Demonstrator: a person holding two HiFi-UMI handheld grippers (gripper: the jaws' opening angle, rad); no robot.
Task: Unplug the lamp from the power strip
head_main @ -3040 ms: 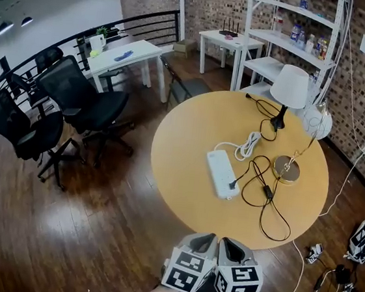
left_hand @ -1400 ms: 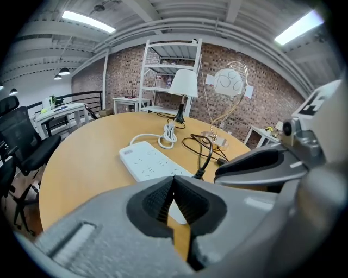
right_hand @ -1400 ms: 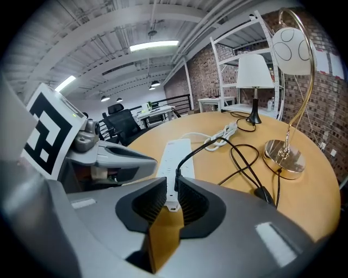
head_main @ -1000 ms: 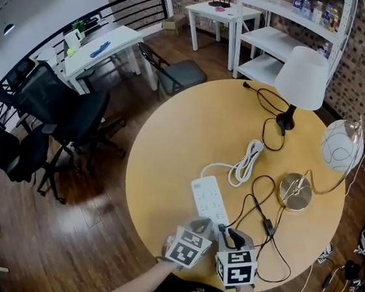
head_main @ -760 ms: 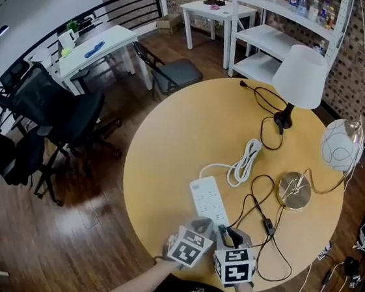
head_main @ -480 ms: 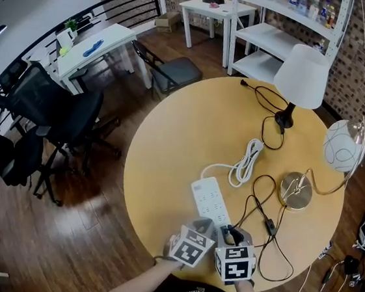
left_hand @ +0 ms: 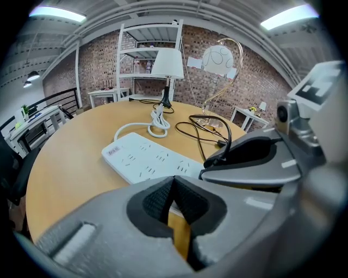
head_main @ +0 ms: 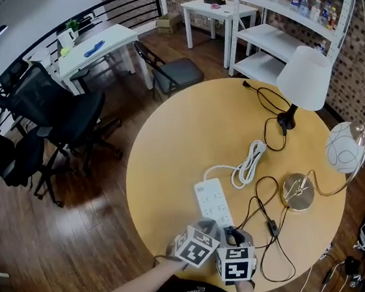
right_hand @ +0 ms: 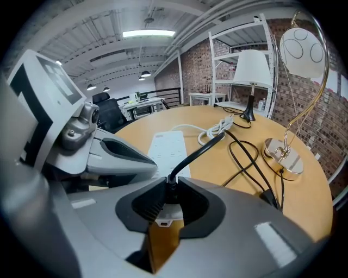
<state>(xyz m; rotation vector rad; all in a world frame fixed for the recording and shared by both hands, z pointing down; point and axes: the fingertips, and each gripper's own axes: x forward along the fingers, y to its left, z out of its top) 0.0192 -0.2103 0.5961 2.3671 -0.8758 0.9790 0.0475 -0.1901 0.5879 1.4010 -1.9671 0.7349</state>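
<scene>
Right gripper point(right_hand: 171, 191) jaws just closed, apparently pinching black plug point(right_hand: 172, 183), left gripper point(left_hand: 174, 185) jaws together

power strip point(head_main: 214, 203) white | cord point(right_hand: 196, 152) black | table point(head_main: 176, 141) tan | globe shade point(head_main: 344, 149) white (black loops)

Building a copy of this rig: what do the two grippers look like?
The left gripper and right gripper are grey with black ribbed pads; each carries a cube of black-and-white square markers. The right gripper's jaws have just been closing round a plug.
</scene>
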